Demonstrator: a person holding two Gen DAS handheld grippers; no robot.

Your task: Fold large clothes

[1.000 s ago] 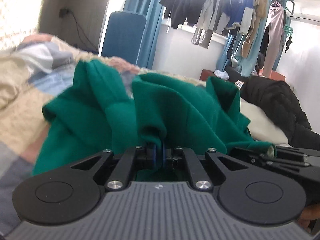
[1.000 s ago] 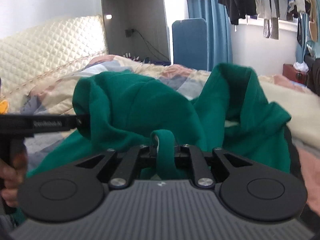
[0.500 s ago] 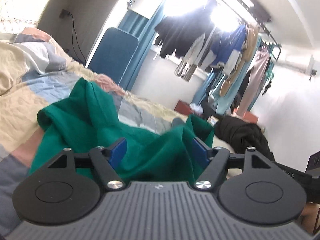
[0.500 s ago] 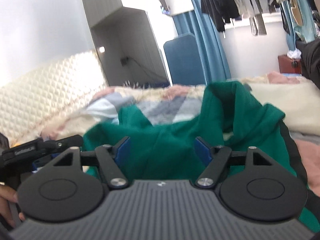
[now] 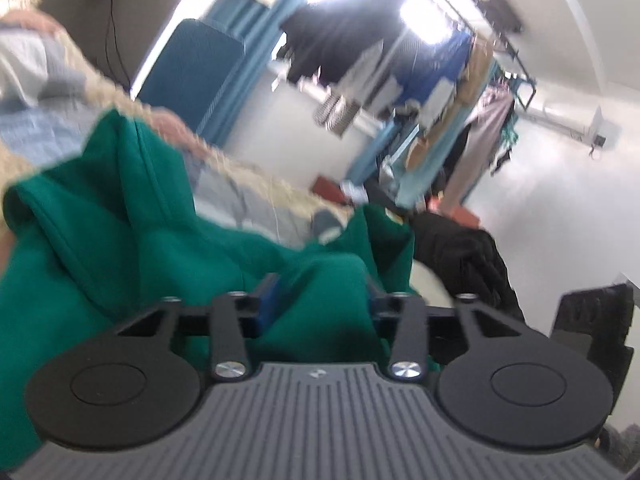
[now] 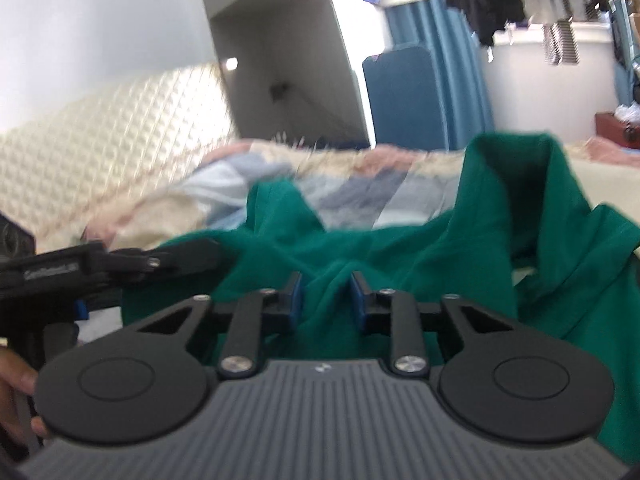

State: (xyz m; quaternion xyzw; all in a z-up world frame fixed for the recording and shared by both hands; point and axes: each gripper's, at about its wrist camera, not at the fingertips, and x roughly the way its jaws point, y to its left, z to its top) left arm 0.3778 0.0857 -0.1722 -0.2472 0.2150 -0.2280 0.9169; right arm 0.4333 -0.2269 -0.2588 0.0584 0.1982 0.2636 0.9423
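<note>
A large green garment [image 5: 120,232] lies bunched on the bed, also in the right wrist view [image 6: 500,240]. My left gripper [image 5: 320,300] is open, its jaws apart with a fold of green cloth lying between them. My right gripper [image 6: 326,300] is partly open, with a ridge of green cloth between its blue pads [image 6: 295,300], and I cannot tell if they touch it. The left gripper's body [image 6: 80,272] shows at the left of the right wrist view.
The bed has a patchwork quilt [image 6: 240,176] and a quilted cream headboard [image 6: 100,132]. A black jacket [image 5: 468,256] lies at the bed's right side. Clothes hang on a rack [image 5: 440,68] by the window. A blue padded panel [image 6: 404,92] stands against the wall.
One second ago both grippers were shut on green cloth. They opened and tilted upward. The jaws now stand narrower than half a second ago, the right more so. The garment has slumped lower.
</note>
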